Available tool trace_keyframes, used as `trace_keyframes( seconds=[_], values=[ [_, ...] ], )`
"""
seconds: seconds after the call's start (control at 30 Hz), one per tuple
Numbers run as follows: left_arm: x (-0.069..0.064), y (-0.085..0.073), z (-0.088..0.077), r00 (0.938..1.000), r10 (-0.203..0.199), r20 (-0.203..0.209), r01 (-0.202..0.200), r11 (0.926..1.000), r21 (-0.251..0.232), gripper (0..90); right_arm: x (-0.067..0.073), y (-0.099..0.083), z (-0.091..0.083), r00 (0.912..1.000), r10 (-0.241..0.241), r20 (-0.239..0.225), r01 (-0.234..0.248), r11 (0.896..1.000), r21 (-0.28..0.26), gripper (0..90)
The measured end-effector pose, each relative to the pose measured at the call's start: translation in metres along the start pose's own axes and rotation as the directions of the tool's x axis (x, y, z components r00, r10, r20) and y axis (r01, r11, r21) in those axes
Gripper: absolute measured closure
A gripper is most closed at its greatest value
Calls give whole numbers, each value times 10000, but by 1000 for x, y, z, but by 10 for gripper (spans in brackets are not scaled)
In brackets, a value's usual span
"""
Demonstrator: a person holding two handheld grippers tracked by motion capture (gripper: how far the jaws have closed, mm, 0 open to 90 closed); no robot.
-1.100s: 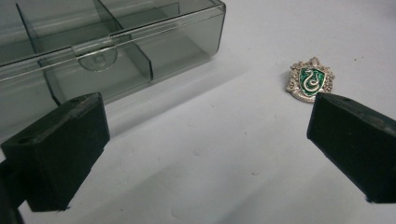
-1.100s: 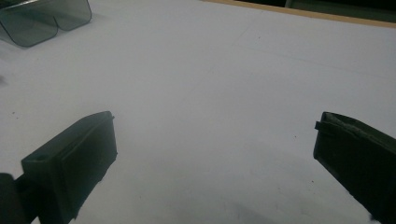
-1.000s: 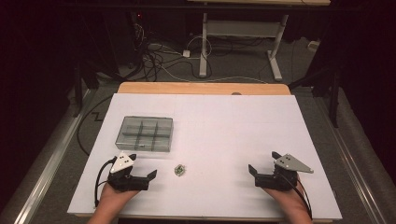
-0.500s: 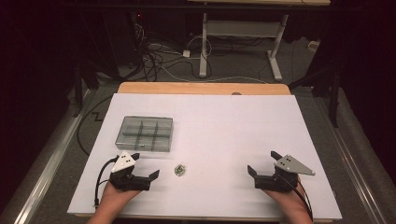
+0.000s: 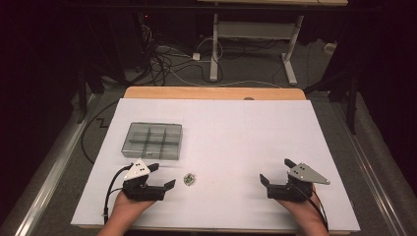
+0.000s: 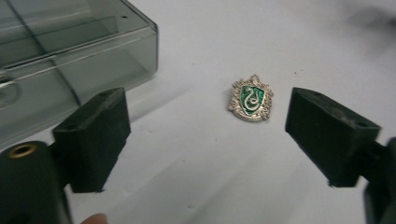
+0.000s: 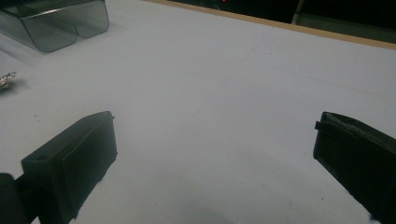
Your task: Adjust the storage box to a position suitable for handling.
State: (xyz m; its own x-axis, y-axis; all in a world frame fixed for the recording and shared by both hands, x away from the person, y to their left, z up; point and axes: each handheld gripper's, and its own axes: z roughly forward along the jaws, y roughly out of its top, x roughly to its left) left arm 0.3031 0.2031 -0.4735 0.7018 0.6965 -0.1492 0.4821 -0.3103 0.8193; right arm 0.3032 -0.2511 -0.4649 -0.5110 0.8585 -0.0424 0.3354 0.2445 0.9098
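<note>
A small silver and green crest badge (image 5: 189, 179) lies flat on the white table (image 5: 236, 132); it is also in the left gripper view (image 6: 251, 98) and at the left edge of the right gripper view (image 7: 7, 78). My left gripper (image 5: 162, 175) rests low on the table just left of the badge and points at it. Its jaws (image 6: 205, 107) have just been closing a little but still stand wide, with the badge ahead of them and untouched. My right gripper (image 5: 276, 171) sits at the front right, open (image 7: 215, 128), over bare table.
A smoky clear plastic compartment box (image 5: 153, 140) with its lid down sits behind the left gripper (image 6: 70, 51), far left in the right gripper view (image 7: 56, 23). A wooden strip (image 5: 211, 93) borders the table's far edge. Cables and desk legs stand on the floor beyond.
My left gripper has edged slightly right toward the badge and its jaws have narrowed a little. The right gripper has stayed put.
</note>
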Motion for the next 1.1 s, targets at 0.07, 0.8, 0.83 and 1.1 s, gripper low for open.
trace_keyframes(
  seconds=[0.07, 0.8, 0.83, 1.1],
  values=[
    [-3, 2, 5, 9997, 216, 107, -218, 9996, 183, 159, -1, 0, -1, 10000, -17, 59, 17, 10000, 5, 1],
    [-26, 26, 63, 9813, 1848, 545, -1922, 9583, 2115, 440, -5, -10, -15, 9993, -90, 356, 81, 9997, 247, 1],
    [-26, 26, 63, 9813, 1848, 545, -1922, 9583, 2115, 446, -5, -10, -15, 9993, -71, 369, 61, 9997, 257, 1],
    [-26, 27, 65, 9799, 1868, 694, -1974, 9578, 2090, 483, -6, -11, -13, 9991, -131, 406, 116, 9993, 360, 1]
  ],
)
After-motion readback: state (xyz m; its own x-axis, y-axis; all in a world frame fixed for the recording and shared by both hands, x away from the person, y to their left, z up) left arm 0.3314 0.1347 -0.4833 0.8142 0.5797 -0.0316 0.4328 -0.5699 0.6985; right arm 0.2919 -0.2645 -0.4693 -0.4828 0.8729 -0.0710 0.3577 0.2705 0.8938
